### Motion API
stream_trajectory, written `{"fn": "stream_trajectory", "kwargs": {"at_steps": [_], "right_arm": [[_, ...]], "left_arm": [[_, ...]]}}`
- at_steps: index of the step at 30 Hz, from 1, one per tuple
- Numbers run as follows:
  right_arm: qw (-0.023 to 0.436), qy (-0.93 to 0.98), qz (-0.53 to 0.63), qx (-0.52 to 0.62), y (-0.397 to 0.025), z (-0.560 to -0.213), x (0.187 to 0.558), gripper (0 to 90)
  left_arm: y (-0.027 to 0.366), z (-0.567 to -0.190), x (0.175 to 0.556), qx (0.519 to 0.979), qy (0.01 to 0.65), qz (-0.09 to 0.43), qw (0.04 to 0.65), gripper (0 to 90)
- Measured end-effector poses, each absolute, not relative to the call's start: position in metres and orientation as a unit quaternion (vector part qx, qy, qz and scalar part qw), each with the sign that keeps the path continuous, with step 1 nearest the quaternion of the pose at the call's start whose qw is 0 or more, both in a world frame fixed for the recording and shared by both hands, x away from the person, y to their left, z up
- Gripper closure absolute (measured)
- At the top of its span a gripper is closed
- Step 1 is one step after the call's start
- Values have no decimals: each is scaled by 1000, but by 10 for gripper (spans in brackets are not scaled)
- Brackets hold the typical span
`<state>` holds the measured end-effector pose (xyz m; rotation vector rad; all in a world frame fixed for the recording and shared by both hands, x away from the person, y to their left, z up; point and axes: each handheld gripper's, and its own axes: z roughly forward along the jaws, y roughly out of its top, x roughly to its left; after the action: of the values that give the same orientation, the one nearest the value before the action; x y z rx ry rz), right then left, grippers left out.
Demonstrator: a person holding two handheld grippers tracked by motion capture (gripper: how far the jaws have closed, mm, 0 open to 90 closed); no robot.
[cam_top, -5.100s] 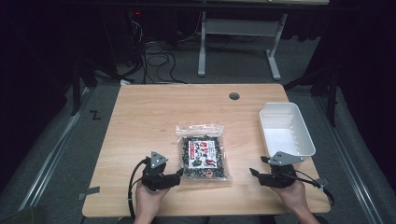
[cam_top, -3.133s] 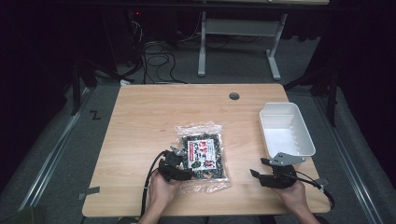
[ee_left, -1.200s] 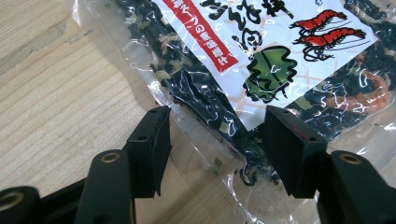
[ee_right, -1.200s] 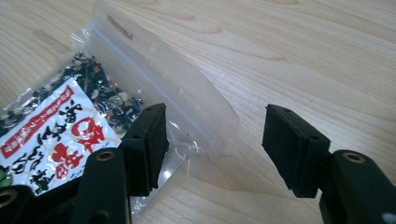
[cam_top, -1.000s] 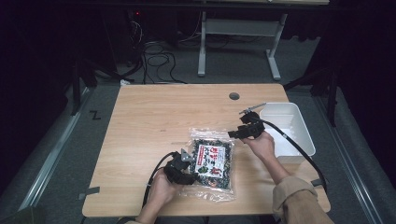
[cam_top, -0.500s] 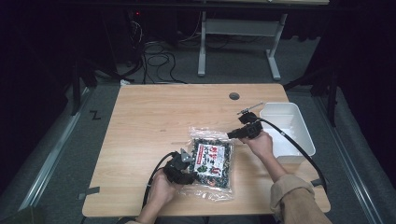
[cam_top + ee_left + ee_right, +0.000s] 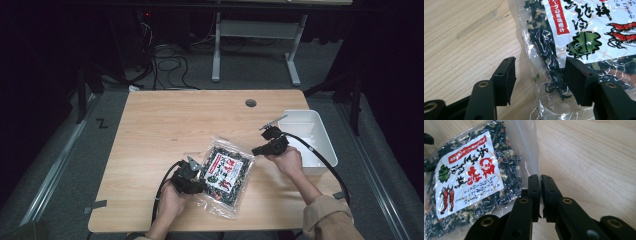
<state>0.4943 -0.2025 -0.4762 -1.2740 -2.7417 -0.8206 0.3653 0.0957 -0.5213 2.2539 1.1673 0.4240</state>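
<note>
Left black two-jaw gripper (image 7: 539,82): jaws spread wide apart, held low near the table's front edge. Right black two-jaw gripper (image 7: 540,195): jaws pressed nearly together, forearm extended forward.

The bag (image 7: 554,50) between the left gripper's (image 7: 539,80) jaws is made of clear, glossy, crinkled plastic film, with dry dark flakes seen through it. A smooth white printed label (image 7: 469,172), paper-like, is seen left of the right gripper (image 7: 540,187). Both grippers' jaws are of matt black plastic, set with brass-coloured metal rivets. Under them, the table (image 7: 586,157) is finished in pale, matt, grained wood.
</note>
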Motion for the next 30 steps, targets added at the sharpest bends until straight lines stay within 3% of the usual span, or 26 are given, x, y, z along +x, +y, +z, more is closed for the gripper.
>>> {"fn": "stream_trajectory", "kwargs": {"at_steps": [4, 6, 8, 16, 23, 30], "right_arm": [[8, -864, -267, -426, -201, -480, 501, 662], [10, -856, -270, -441, -198, -483, 506, 641], [16, -851, -270, -450, -196, -486, 511, 662], [39, -854, -285, -434, -193, -488, 510, 879], [17, -862, -301, -407, -195, -476, 501, 899], [4, -859, -322, -397, -203, -458, 495, 900]], "left_arm": [[95, -521, 365, 841, 436, 158, 280, 437], [95, -521, 365, 840, 436, 158, 280, 437], [95, -521, 365, 840, 436, 158, 281, 437], [95, -522, 365, 840, 437, 159, 281, 437], [95, -522, 364, 835, 442, 166, 284, 420], [99, -522, 366, 823, 462, 149, 295, 326]]}}
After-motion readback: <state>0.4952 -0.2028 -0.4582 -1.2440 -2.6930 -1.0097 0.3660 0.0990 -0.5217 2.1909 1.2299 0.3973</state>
